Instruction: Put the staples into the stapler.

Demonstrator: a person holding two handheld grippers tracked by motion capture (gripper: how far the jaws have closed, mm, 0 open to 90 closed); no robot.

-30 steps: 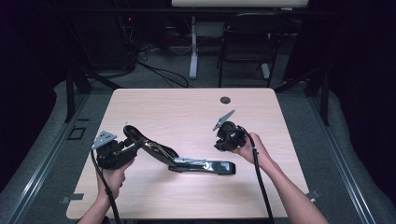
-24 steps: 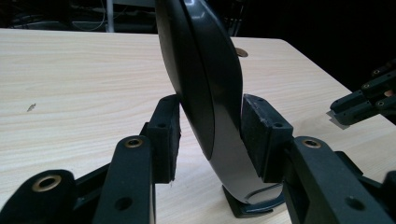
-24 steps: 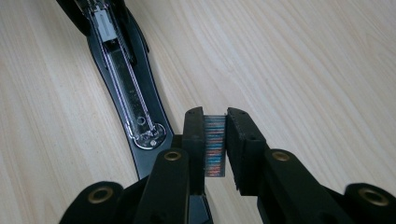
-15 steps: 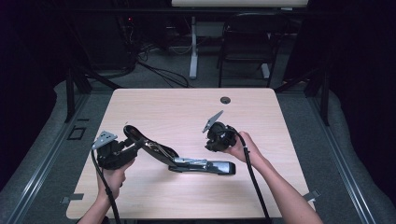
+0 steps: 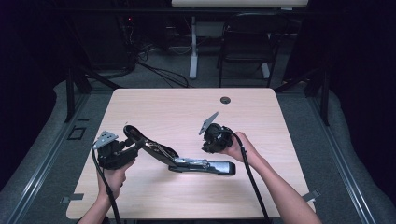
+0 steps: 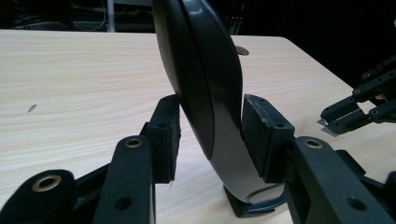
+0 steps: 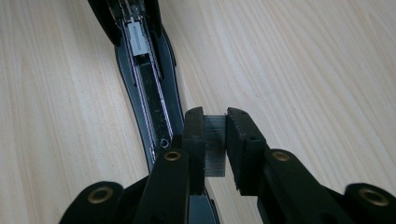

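Stapler (image 5: 196,161) lies opened on the desk (image 5: 187,107), rigid and smooth; left tool (image 6: 210,135) pinches its lid, right tool (image 7: 215,140) clamps a brittle staple strip (image 7: 215,145) above the tray.

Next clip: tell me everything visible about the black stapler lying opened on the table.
The stapler is black with a glossy, plastic-looking top arm and a metal magazine channel lying exposed. It is swung wide open: the base rests flat on the wooden table, while the curved top arm rises toward the person's left. The left gripper clamps that raised arm between its pads. The right gripper hovers just above the open channel, holding a silvery strip of staples.
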